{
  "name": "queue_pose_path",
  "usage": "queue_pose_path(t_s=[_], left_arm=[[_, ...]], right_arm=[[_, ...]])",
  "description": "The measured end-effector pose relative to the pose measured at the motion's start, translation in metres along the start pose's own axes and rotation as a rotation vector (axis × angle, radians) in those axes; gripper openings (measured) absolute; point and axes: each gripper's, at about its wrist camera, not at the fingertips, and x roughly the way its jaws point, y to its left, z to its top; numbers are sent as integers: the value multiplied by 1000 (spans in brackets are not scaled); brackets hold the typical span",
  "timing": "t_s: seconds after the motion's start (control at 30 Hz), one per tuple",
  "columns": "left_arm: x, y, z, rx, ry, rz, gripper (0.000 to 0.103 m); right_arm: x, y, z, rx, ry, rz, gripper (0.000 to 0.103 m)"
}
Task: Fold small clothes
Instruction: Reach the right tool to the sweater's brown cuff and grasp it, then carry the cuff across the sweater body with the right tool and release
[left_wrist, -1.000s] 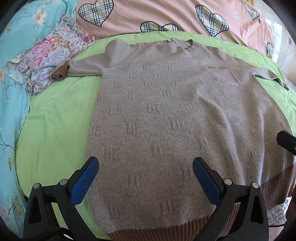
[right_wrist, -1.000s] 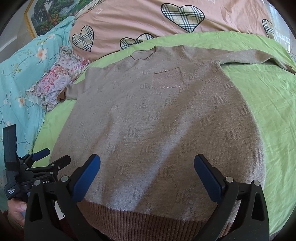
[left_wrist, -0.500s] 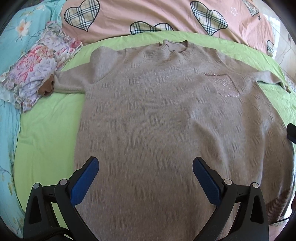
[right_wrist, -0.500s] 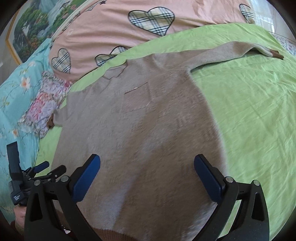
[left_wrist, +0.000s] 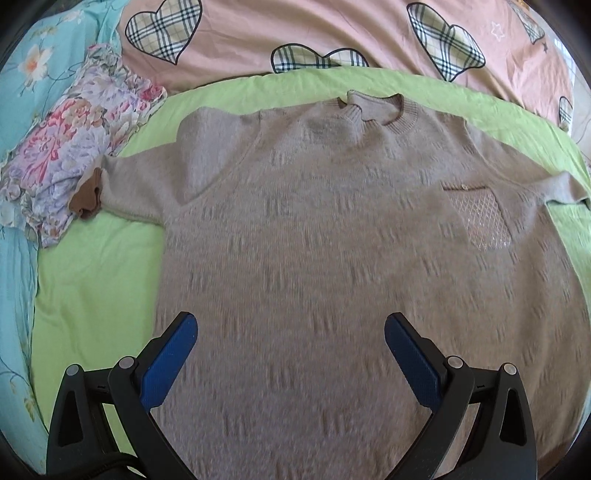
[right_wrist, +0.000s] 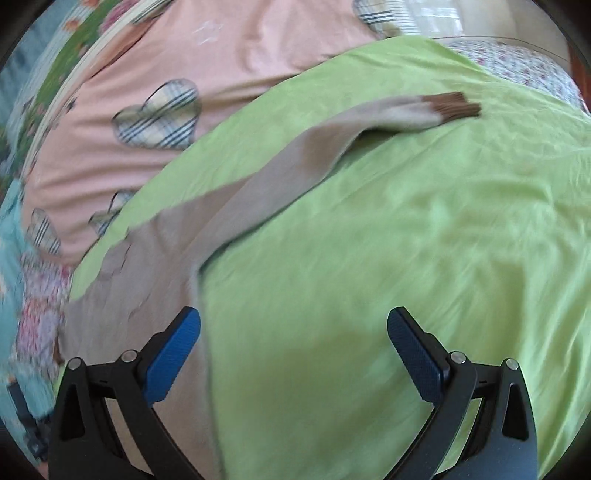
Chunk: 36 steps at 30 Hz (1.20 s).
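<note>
A taupe knit sweater (left_wrist: 314, 229) lies flat, face up, on a green sheet (left_wrist: 85, 280), collar at the far side, both sleeves spread out. Its left sleeve ends in a brown cuff (left_wrist: 86, 195). My left gripper (left_wrist: 290, 350) is open and empty above the sweater's lower body. In the right wrist view the sweater (right_wrist: 155, 273) is at the left and its right sleeve runs up to a brown cuff (right_wrist: 452, 107). My right gripper (right_wrist: 293, 349) is open and empty over the green sheet (right_wrist: 406, 240) beside the sweater's right edge.
A floral garment (left_wrist: 70, 155) lies at the left by the sleeve cuff. A pink quilt with plaid hearts (left_wrist: 295, 33) lies beyond the collar. Blue floral bedding (left_wrist: 22, 74) lines the left side. The left gripper's body shows at the right wrist view's lower left (right_wrist: 26, 417).
The right gripper has swung to the right, off the sweater's body and over the green sheet toward the right sleeve. The left gripper has moved forward up the sweater.
</note>
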Motion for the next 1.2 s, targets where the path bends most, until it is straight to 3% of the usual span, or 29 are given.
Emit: queue_pose_path(t_s=[0.13,0.3,0.43,0.47,0.5,0.53,0.57,0.6,0.73,0.87,1.03,1.2], left_arm=[[11,-8,10,11,14,13,102],[23,-22,15,30,43,19,102],[34,-30,17,49,69,34,102],[35,-31,17,49,71,36,102],[36,-32,18,54,72,43,102],[36,-33,18,54,73,41,102],[37,-33,18,53,74,37,102],[38,-34,18,53,74,33,102],[38,-34,17,52,81,15,102],[31,-26,14,39,69,-2,102],[23,-2,10,-18,60,-33,102],[18,25,6,-71,51,-88,102]], right_arm=[[9,-40,55,72,-83,-52,99],[41,-94,107,277,-118,-57,75],[56,-123,134,353,-167,-79,65],[59,-125,137,357,-171,-91,54],[61,-130,142,360,-171,-95,36],[65,-129,147,354,-159,-94,26],[68,-127,151,343,-147,-85,10],[68,-121,152,319,-142,-70,10],[55,-65,151,130,-157,-41,9],[43,19,138,-47,-120,66,9],[43,132,96,-183,-12,291,9],[75,232,21,-212,191,537,9]])
